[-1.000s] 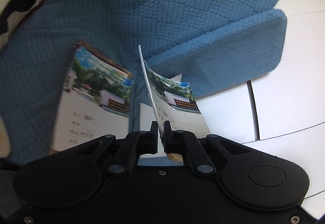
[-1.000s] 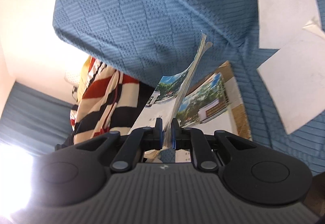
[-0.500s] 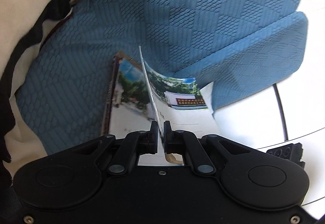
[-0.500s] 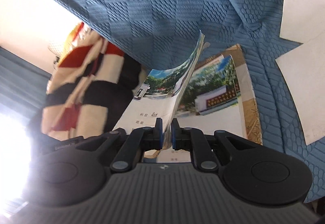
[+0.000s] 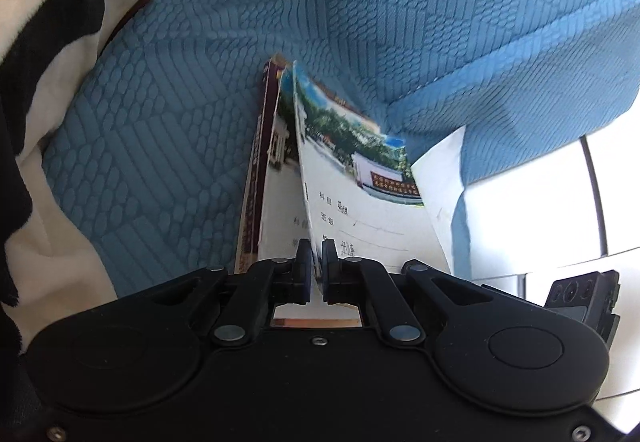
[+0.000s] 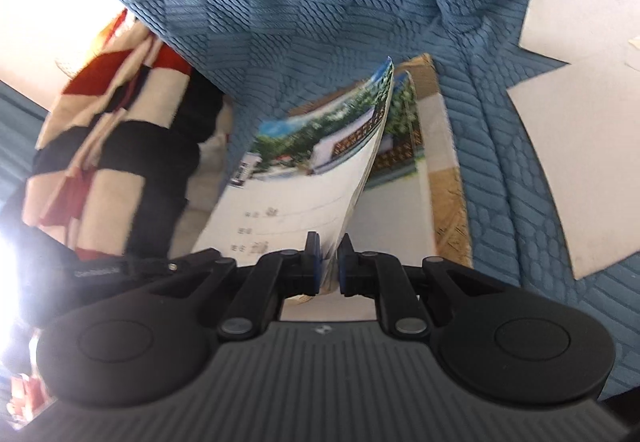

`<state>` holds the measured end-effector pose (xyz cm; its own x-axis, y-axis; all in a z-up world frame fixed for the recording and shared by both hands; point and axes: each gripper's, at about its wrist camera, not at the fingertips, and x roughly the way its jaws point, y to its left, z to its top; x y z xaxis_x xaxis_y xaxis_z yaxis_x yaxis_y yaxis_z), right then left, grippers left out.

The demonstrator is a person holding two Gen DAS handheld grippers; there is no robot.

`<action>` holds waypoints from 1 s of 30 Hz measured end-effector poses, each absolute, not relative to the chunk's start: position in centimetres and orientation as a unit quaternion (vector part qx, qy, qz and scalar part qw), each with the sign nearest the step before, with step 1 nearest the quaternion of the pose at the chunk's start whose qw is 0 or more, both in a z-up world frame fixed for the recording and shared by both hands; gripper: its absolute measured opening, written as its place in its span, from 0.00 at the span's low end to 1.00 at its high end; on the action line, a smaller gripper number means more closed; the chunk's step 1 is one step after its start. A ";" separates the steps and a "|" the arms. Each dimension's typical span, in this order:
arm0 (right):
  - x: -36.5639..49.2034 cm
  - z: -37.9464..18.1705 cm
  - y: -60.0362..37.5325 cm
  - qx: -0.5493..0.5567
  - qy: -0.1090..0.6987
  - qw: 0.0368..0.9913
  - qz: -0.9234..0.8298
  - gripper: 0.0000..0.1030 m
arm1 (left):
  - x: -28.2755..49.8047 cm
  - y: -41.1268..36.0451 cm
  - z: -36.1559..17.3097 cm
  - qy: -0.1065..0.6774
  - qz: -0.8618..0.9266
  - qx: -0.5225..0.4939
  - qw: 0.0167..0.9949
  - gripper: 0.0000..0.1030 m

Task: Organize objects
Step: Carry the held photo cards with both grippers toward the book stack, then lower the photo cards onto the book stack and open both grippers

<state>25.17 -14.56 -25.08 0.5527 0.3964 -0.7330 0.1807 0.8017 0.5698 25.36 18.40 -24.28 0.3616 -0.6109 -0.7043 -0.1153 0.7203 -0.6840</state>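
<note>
booklet [image 5: 360,209] over stacked books [image 5: 256,193] on bedspread [image 5: 160,145]

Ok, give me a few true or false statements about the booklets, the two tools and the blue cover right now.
1. The left tool is shut on a booklet. True.
2. The right tool is empty. False: it grips a booklet by its edge.
3. The quilted cover is red. False: it is blue.
4. Loose white sheets lie on the cover. True.
5. A stack of booklets lies below the held booklet. True.
</note>
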 end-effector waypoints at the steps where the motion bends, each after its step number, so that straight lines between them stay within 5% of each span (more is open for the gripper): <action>1: 25.1 -25.3 -14.5 0.305 0.472 0.825 0.064 0.12 | 25.4 18.2 -24.5 0.544 -0.161 -0.329 0.755 0.04; 11: 24.6 -27.3 -14.7 0.292 0.495 0.818 0.043 0.14 | 25.0 17.6 -25.3 0.560 -0.148 -0.309 0.754 0.04; 15: 24.4 -27.1 -14.7 0.288 0.496 0.818 0.042 0.15 | 25.1 17.3 -25.1 0.564 -0.156 -0.296 0.755 0.14; 18: 24.4 -27.0 -14.9 0.289 0.502 0.814 0.039 0.26 | 25.2 16.8 -24.7 0.566 -0.161 -0.281 0.758 0.32; 20: 24.3 -26.9 -15.0 0.294 0.506 0.810 0.042 0.43 | 25.2 16.5 -24.0 0.562 -0.167 -0.272 0.763 0.44; 22: 24.0 -26.5 -15.3 0.304 0.503 0.808 0.045 0.74 | 25.0 16.1 -23.3 0.559 -0.168 -0.259 0.769 0.54; 23: 23.8 -26.3 -15.4 0.303 0.502 0.809 0.039 0.79 | 24.9 16.0 -23.0 0.557 -0.169 -0.255 0.772 0.58; 30: 22.8 -24.0 -15.7 0.266 0.494 0.827 0.028 0.79 | 23.9 15.4 -19.7 0.536 -0.161 -0.225 0.798 0.76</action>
